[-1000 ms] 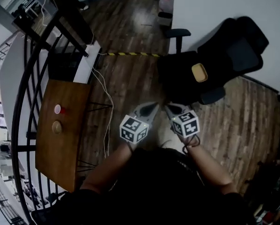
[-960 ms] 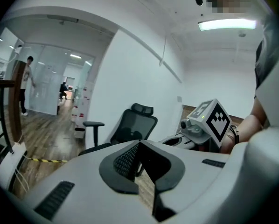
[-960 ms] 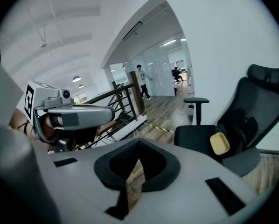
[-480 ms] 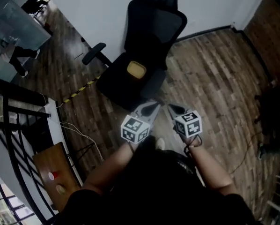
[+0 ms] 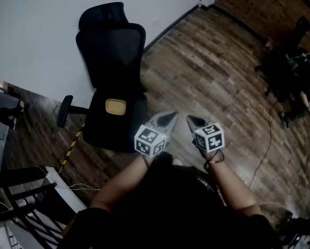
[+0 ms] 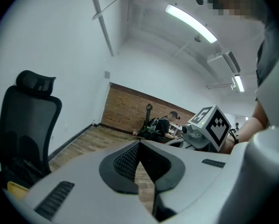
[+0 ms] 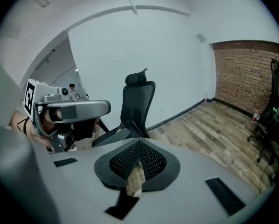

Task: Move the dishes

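- The left gripper and right gripper are held side by side in front of the person, low in the middle of the head view, pointing away over a wood floor.
- The left gripper's jaws are together at the tips, with nothing between them; only floor shows through the thin gap behind the tips.
- The right gripper's jaws are likewise closed tip to tip on nothing.
- The dishes are not in any of the three views, so their place relative to either gripper cannot be told.
- A black office chair stands just left of and beyond the left gripper, its back to a white wall. A small yellow pad lies on its seat.
- A strip of yellow and black tape lies on the floor at the near left of the chair.
- A brick wall closes the far right corner of the room.
- A thin cable trails across the floor to the right of the right gripper.
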Demonstrator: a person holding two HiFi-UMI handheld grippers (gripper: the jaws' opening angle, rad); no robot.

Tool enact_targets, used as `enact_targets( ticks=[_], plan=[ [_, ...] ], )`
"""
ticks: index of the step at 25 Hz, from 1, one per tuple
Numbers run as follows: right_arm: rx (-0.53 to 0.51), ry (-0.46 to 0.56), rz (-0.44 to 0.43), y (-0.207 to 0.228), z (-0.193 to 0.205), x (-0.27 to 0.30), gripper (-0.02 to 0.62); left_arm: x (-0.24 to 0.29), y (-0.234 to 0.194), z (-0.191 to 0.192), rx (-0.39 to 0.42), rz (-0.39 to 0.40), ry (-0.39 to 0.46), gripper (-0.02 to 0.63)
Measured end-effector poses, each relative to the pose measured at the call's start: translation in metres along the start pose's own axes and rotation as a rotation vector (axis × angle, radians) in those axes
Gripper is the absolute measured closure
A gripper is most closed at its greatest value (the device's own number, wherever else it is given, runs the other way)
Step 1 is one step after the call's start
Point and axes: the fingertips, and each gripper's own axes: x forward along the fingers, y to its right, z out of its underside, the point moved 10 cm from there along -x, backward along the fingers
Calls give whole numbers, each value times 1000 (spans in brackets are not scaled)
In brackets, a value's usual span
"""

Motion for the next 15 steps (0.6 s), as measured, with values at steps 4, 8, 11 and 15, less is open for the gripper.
enact_targets(
  ticks=[4,8,11,15],
  plan=[
    [56,45,86,18,-22,6,584,26,-27,-22,34,85,-24,611],
    [85,91,137,28,-41,6,584,44,-43,-32,48,140,-43,611],
    [109,91,174,38,-46,7,584,59,-49,-39,68,179,-46,611],
    [101,78,166,53,-55,10,584,75,-55,-46,67,176,-51,611]
  ],
)
